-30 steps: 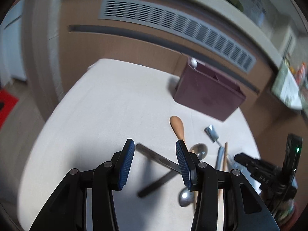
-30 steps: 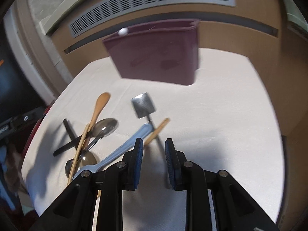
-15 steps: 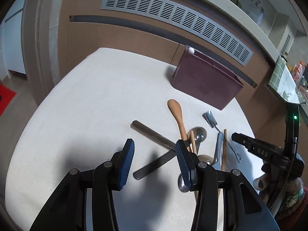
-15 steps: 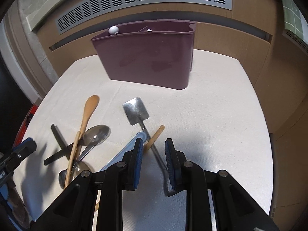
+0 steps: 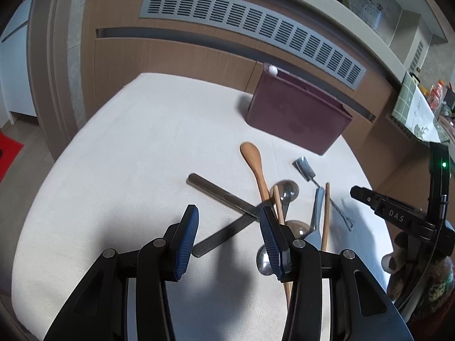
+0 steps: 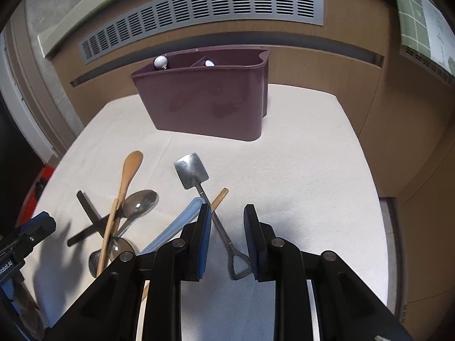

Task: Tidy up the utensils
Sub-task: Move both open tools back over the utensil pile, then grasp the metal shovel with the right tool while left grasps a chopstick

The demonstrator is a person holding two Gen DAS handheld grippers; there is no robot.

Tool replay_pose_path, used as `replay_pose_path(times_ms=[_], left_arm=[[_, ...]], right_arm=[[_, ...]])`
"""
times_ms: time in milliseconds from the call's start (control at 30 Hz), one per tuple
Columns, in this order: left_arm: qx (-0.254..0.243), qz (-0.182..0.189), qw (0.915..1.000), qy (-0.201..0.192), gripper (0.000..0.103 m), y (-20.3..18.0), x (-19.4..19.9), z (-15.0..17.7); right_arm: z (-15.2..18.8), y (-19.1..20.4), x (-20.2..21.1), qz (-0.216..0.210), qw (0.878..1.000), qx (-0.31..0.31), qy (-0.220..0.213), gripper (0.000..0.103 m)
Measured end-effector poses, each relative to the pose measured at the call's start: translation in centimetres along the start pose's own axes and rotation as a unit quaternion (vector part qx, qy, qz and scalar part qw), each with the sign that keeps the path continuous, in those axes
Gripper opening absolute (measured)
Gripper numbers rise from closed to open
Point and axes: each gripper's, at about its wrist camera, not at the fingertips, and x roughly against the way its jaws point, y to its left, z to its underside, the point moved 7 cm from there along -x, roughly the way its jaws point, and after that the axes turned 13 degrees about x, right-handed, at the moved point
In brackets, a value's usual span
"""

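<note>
A maroon caddy (image 6: pixel 210 108) (image 5: pixel 295 119) stands at the back of the white-clothed table (image 6: pixel 298 156), with a white round-ended piece (image 6: pixel 160 62) in it. Loose utensils lie in front of it: a wooden spoon (image 6: pixel 129 170), a metal spoon (image 6: pixel 140 203), a shovel-shaped spoon (image 6: pixel 191 170), a light blue handle (image 6: pixel 182 221), a chopstick (image 6: pixel 219 197) and two crossed dark bars (image 5: pixel 221 196). My right gripper (image 6: pixel 227 227) is open above the shovel spoon's handle, which runs between its fingers untouched. My left gripper (image 5: pixel 229 227) is open over the crossed bars and holds nothing.
Behind the table is a brown cabinet front with a long grey vent grille (image 5: pixel 256 25). The table's right edge (image 6: pixel 381 199) drops off beside a brown panel. A red mat (image 5: pixel 8 150) lies on the floor to the left. A counter with bottles (image 5: pixel 435 96) is at the far right.
The right view has tipped up a little, so the caddy sits lower and its inside shows. The utensils have not moved. Both grippers keep the same gap.
</note>
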Motion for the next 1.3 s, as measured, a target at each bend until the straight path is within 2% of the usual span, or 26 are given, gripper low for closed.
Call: replay_pose_path(times_ms=[267,433,500,533,600,733,867,967,1033,1133,1167,1233,1267,1300], left_arm=[[-0.003,0.014,0.9997,0.019,0.046,-0.3,-1.5,-0.4],[-0.011,0.003,0.9998,0.017,0.046,0.3,-1.9,-1.7],[-0.017,0.003,0.9997,0.020,0.046,0.3,-2.1,-2.0],[-0.023,0.009,0.9994,0.024,0.046,0.1,-2.3,-2.0],[-0.047,0.019,0.9981,0.037,0.046,-0.6,-2.5,-2.1],[-0.081,0.041,0.9946,0.050,0.046,-1.8,-2.4,-2.2],[-0.083,0.028,0.9949,0.050,0.046,-1.6,-2.5,-2.9],[-0.070,0.021,0.9959,0.053,0.046,-1.2,-3.0,-3.4],[-0.064,0.018,0.9961,0.059,0.046,-1.0,-3.5,-3.4],[-0.071,0.015,0.9952,0.066,0.046,-1.4,-3.9,-2.8],[-0.077,0.017,0.9945,0.069,0.046,-1.7,-3.9,-2.5],[-0.085,0.021,0.9934,0.074,0.046,-2.3,-3.8,-1.8],[-0.089,0.023,0.9929,0.076,0.046,-2.6,-3.8,-1.5],[-0.090,0.025,0.9926,0.077,0.046,-2.8,-3.7,-1.1]], right_arm=[[0.0,1.1,-0.9,-0.027,0.999,0.015,-0.009,0.023],[-0.2,1.6,-0.4,-0.030,0.996,0.079,-0.022,0.023],[-0.5,1.9,-0.8,-0.052,0.994,0.093,-0.022,0.023],[-0.6,2.2,-1.2,-0.072,0.992,0.104,-0.016,0.023],[-0.7,2.9,-2.3,-0.084,0.988,0.132,-0.006,0.023],[-1.9,3.6,-4.7,-0.063,0.981,0.183,-0.003,0.023],[-3.1,3.1,-7.1,-0.095,0.982,0.164,0.012,0.025],[-4.2,3.1,-7.8,-0.122,0.982,0.142,0.011,0.035],[-4.6,3.8,-8.2,-0.138,0.981,0.134,0.018,0.054],[-4.5,5.1,-8.6,-0.127,0.977,0.171,0.030,0.067],[-4.4,5.6,-8.6,-0.120,0.973,0.194,0.031,0.067],[-4.6,5.6,-8.6,-0.126,0.972,0.198,0.022,0.064],[-4.7,5.4,-8.6,-0.126,0.972,0.197,0.018,0.061],[-5.0,5.1,-8.6,-0.121,0.973,0.194,0.014,0.052]])
